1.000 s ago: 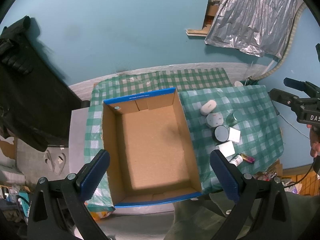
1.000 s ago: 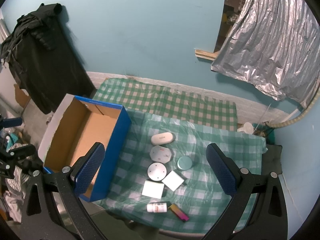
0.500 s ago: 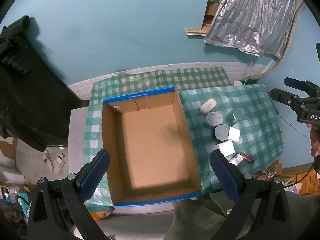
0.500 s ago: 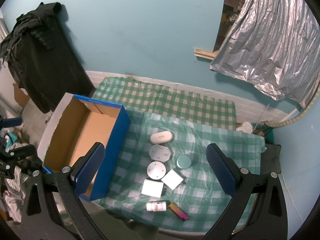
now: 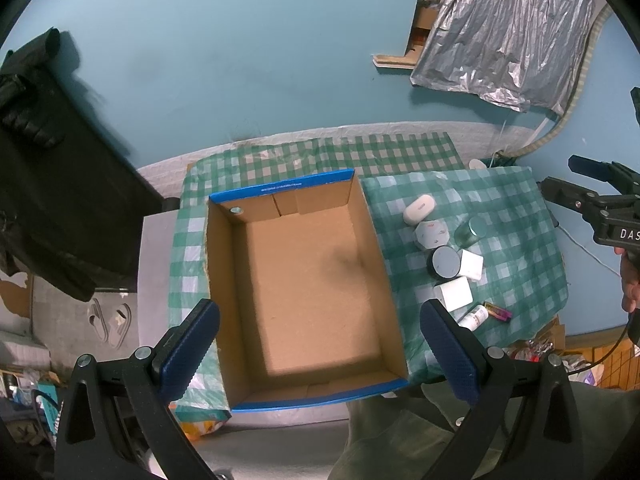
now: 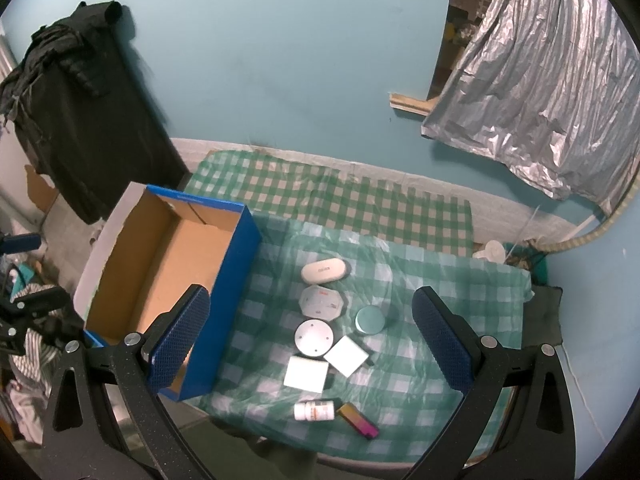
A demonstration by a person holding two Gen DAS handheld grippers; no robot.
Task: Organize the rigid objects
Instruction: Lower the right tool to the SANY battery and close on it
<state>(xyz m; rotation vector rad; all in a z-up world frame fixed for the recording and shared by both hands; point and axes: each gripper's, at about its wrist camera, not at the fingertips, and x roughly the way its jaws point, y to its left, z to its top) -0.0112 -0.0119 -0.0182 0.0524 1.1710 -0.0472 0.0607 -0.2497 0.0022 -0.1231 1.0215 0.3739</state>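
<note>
Cardboard box (image 5: 308,292), round+square rigid items (image 6: 314,336) beside

There is one box (image 6: 168,280). On the table (image 6: 440,300) there are eight small things: one oval case (image 6: 324,271), one eight-sided tin (image 6: 322,302), one grey round tin (image 6: 314,337), one green round tin (image 6: 370,319), two white squares (image 6: 346,355) (image 6: 306,373), one little bottle (image 6: 314,410) and one pink lighter (image 6: 358,421).
</note>
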